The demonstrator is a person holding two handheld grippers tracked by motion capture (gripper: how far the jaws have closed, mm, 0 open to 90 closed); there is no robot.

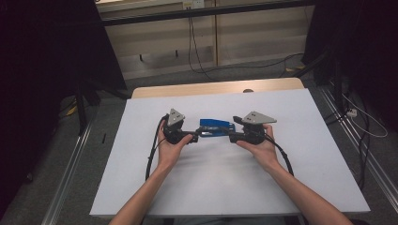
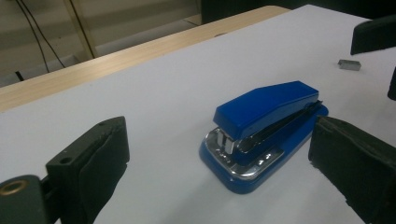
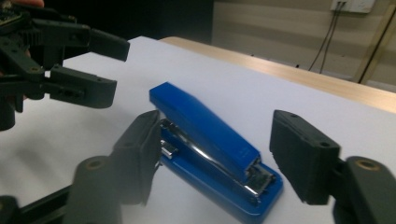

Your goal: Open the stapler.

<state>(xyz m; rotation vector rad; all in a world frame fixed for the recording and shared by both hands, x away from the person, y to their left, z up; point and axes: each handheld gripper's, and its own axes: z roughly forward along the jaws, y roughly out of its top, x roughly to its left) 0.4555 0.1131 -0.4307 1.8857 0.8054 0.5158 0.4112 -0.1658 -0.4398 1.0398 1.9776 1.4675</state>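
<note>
- In the high view, the person's forearms are coming in from the bottom edge and angling inward, each hand gripping its tool so that the left gripper [image 1: 196,134] and the right gripper [image 1: 229,136] are pointing at each other across the middle of the white table [image 1: 300,154].
- The blue stapler [image 1: 216,127] is lying flat on the table between the two grippers, toward the table's middle.
- The left gripper [image 2: 219,163] is standing wide open in its own view, its pads on either side of the stapler's [image 2: 264,128] metal front end and holding nothing.
- The right gripper [image 3: 219,163] is also spread wide and holding nothing; its jaws are flanking the stapler [image 3: 210,140], and one jaw is overlapping the stapler's side, so contact there is hard to judge.
- From above, the jaws and hands are hiding much of the stapler, leaving it a small blue patch.
- The left gripper view is showing a small grey block of staples [image 2: 349,64] lying on the table beyond the stapler, too small to make out from above.
- The right gripper view is showing the other gripper's open jaws at the upper left, near the stapler's closed end.
</note>
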